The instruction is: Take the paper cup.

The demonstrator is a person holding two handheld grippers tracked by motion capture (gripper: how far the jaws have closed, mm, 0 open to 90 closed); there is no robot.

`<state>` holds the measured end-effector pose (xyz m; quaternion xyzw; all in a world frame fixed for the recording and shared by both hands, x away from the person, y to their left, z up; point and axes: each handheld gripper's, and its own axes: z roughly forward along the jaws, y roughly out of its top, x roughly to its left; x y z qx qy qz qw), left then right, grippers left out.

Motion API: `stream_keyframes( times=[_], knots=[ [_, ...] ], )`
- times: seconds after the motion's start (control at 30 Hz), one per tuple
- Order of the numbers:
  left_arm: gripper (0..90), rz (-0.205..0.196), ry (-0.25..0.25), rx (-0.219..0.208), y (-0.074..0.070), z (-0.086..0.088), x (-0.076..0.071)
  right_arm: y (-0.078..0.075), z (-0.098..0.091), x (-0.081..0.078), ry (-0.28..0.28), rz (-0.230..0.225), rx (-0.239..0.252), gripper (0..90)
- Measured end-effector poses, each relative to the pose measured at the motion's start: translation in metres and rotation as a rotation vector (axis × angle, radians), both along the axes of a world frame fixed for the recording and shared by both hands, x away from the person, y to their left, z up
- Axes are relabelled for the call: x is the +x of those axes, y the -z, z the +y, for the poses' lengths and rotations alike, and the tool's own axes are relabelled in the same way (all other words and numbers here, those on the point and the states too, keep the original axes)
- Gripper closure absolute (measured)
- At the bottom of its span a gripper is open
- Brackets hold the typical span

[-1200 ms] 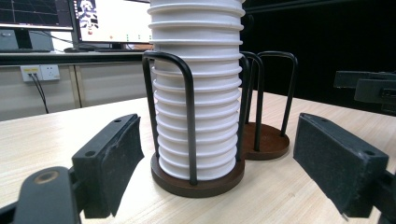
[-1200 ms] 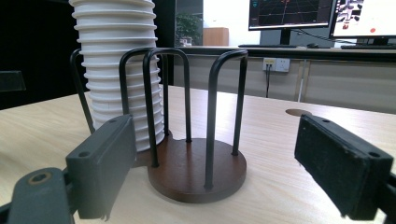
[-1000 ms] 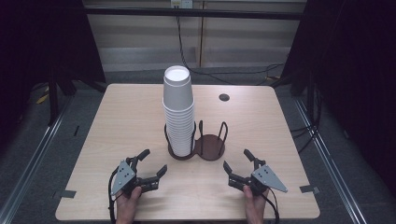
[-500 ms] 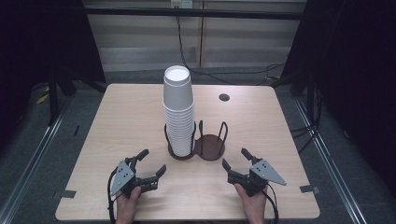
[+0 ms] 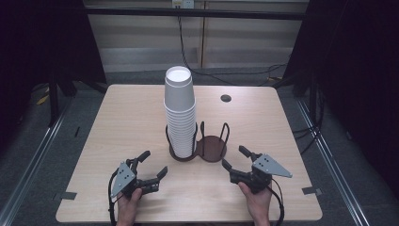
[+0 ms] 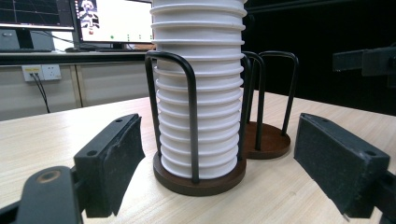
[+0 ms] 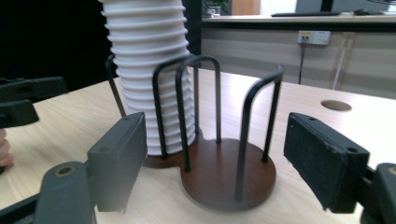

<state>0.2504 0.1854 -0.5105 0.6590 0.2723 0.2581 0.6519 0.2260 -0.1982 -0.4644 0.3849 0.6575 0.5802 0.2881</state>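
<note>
While both grippers' jaws gape empty, left gripper (image 5: 149,165), right gripper (image 5: 236,158), cup stack (image 5: 180,113), holder (image 5: 211,147) between.

black two-jaw grippers (image 5: 147,165), grey triangular plates, black cables

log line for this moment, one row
left gripper: open, empty | right gripper: open, empty | cup stack: in holder's left ring | right ring: empty

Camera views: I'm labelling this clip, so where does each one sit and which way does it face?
High view: above the person's side, looking forward and down on the table; shows both hands and grippers.
Left gripper view: rides the left gripper, facing the cup stack.
Right gripper view: rides the right gripper, facing the holder's empty half.
All share the stack and holder.
</note>
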Motion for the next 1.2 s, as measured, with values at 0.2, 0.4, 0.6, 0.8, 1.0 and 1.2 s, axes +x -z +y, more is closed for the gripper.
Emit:
stream_keyframes(
  times=[0.2,0.4,0.6,0.8,1.0,1.2],
  knots=[
    [15.5,0.001,0.004,0.0,0.0,0.0,0.0,-0.01,0.004,0.004,-0.046,-0.031,-0.009,18.5],
    [15.5,-0.004,-0.001,0.006,0.0,0.001,0.0,-0.02,0.007,0.01,-0.086,-0.029,0.009,18.3],
    [15.5,0.0,0.004,0.0,0.0,0.0,0.0,-0.03,0.01,0.017,-0.131,-0.015,0.028,19.0],
    [15.5,-0.007,-0.006,0.011,0.0,0.001,0.0,-0.047,0.021,0.025,-0.193,0.028,0.006,21.4],
    [15.5,-0.008,-0.002,0.011,0.0,0.001,0.0,-0.065,0.03,0.038,-0.251,0.039,-0.003,21.3],
    [15.6,0.001,0.005,0.0,0.0,0.0,0.0,-0.08,0.035,0.05,-0.271,0.047,-0.026,20.6]
  ],
)
